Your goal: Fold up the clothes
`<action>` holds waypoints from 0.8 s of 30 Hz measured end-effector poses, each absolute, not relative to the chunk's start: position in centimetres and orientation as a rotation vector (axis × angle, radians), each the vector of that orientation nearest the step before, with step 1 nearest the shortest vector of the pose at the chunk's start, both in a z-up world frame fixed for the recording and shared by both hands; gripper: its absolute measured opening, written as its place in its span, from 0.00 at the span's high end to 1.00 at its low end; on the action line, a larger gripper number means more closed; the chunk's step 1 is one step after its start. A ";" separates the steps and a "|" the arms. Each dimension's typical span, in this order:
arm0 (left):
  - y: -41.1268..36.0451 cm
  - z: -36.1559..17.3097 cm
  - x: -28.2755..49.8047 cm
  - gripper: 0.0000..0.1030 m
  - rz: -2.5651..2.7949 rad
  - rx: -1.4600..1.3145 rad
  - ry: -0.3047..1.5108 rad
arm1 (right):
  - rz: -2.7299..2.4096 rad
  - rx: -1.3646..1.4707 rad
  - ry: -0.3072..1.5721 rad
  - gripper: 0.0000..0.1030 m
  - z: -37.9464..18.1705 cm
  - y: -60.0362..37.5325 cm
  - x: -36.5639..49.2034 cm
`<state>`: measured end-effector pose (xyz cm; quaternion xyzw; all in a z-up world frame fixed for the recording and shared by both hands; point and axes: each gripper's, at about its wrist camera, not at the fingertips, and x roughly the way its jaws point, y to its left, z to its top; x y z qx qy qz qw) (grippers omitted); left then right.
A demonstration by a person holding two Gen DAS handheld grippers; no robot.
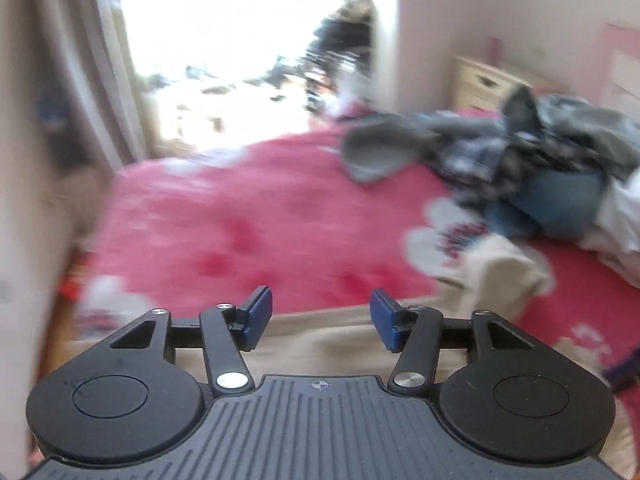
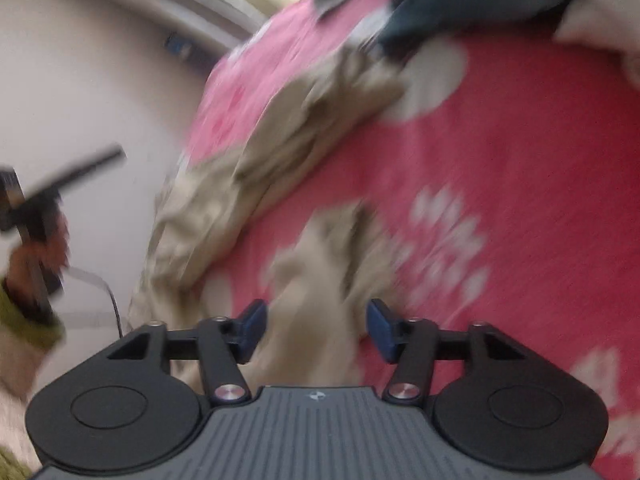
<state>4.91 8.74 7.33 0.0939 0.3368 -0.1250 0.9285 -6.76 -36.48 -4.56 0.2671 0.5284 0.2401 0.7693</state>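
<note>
A beige garment [image 2: 256, 168] lies crumpled across the pink flowered bedspread [image 2: 500, 160], running from the clothes pile down to the bed's edge. One fold of it [image 2: 324, 264] rises toward my right gripper [image 2: 316, 328], which is open; the cloth passes under and between the blue pads without being pinched. In the left wrist view the same beige garment [image 1: 492, 272] lies at the right and under my left gripper [image 1: 320, 316], which is open with nothing between its pads. Both views are blurred by motion.
A pile of grey, dark and blue clothes [image 1: 540, 160] and a white piece [image 1: 624, 216] sit at the bed's far right. A cream nightstand [image 1: 480, 84] stands behind, with a curtain [image 1: 100, 80] and bright window at the left. A hand with an olive sleeve [image 2: 24, 320] shows at the left edge of the right wrist view.
</note>
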 end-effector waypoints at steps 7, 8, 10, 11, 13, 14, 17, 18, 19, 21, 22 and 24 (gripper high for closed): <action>16.0 7.9 0.7 0.38 -0.070 0.183 0.701 | 0.525 0.369 1.205 0.86 -4.7 -30.5 -7.5; 16.4 7.4 0.4 0.38 -0.068 0.169 0.715 | 0.534 0.378 1.204 0.87 -4.1 -30.7 -7.7; 17.0 6.3 -0.2 0.38 -0.072 0.146 0.735 | 0.550 0.392 1.201 0.88 -2.8 -31.2 -8.2; 17.1 5.8 -0.5 0.38 -0.081 0.139 0.743 | 0.547 0.390 1.196 0.88 -2.0 -31.8 -8.8; 17.1 4.7 -0.9 0.38 -0.114 0.130 0.752 | 0.537 0.396 1.195 0.88 -0.2 -33.2 -10.2; 17.0 4.2 -0.9 0.38 -0.138 0.128 0.757 | 0.522 0.414 1.207 0.88 0.5 -34.2 -11.0; 16.0 2.7 -0.6 0.38 -0.217 0.127 0.765 | 0.432 0.501 1.323 0.85 0.6 -36.0 -12.9; 15.4 2.1 -0.2 0.38 -0.251 0.120 0.770 | 0.386 0.530 1.394 0.84 -0.1 -36.7 -13.6; 14.8 1.5 0.1 0.38 -0.288 0.110 0.777 | 0.330 0.549 1.478 0.78 -0.9 -37.1 -14.2; 13.2 0.5 0.5 0.38 -0.372 0.091 0.791 | 0.219 0.545 1.624 0.72 -2.3 -37.8 -15.3; 12.3 0.1 0.6 0.38 -0.416 0.084 0.799 | 0.194 0.509 1.649 0.72 -2.1 -38.1 -15.6; 10.1 -0.9 0.9 0.38 -0.515 0.086 0.820 | 0.194 0.421 1.628 0.71 -0.1 -38.4 -15.4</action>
